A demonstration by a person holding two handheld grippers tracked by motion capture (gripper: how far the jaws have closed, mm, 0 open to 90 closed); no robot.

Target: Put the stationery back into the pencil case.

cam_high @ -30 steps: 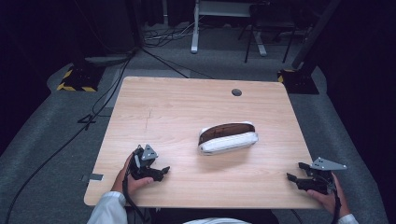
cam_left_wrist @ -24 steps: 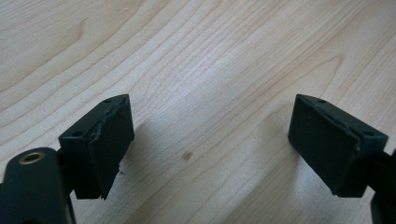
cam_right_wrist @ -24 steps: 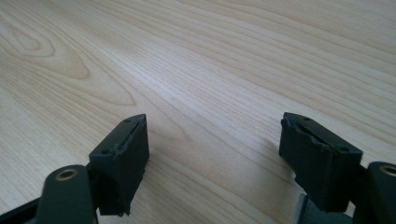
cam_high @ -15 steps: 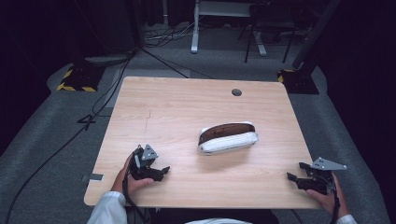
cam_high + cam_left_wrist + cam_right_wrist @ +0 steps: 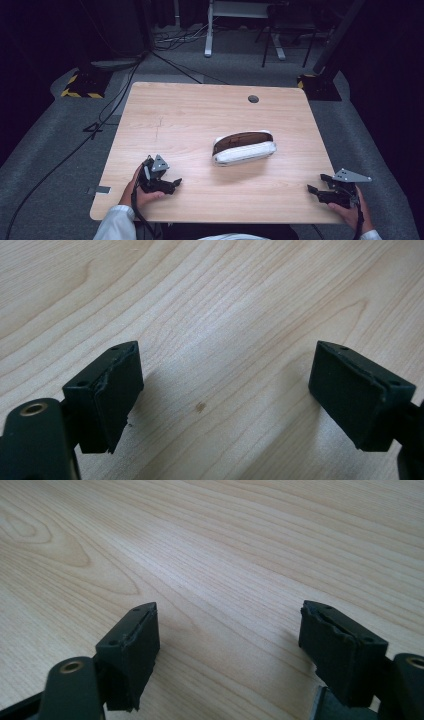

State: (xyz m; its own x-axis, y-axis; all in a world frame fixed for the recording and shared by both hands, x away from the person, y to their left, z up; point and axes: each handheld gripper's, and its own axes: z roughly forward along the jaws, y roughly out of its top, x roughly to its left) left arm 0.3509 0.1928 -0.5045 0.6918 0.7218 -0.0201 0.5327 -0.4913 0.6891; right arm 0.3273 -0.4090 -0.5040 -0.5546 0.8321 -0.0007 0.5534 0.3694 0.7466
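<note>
Table: light wood top (image 5: 200, 120) with a small dark round hole (image 5: 253, 99) near its far edge, right of centre; a faint pencil-like line (image 5: 158, 127) marks the grain left of centre.
Case: a white oblong case (image 5: 244, 149) with a brown upper face lies a little right of the table's middle, long side across the table, slightly tilted; nothing touches it and no thing lies between it and either tool.
Left gripper: (image 5: 175, 183) held in the person's left hand (image 5: 137, 192) at the near left of the table, well apart from the case; jaws spread wide, nothing between them, bare wood with a small dark speck (image 5: 200, 407) under the gap in the left gripper view.
Right gripper: (image 5: 316, 184) held in the right hand (image 5: 352, 212) at the near right corner, well apart from the case; jaws likewise spread, gripping nothing, wood grain alone between them in the right gripper view.
Sleeves: white cuffs (image 5: 117, 225) at the bottom edge.
Floor: grey carpet (image 5: 40, 160) with black cables (image 5: 100, 115) running along the left of the table.
Surroundings: a base with yellow-and-black stripes (image 5: 82, 85) at far left, a dark base (image 5: 318, 86) at far right, and white stand legs (image 5: 208, 30) behind the table.
Writing: no brand or lettering can be read; the case is too small to tell.
</note>
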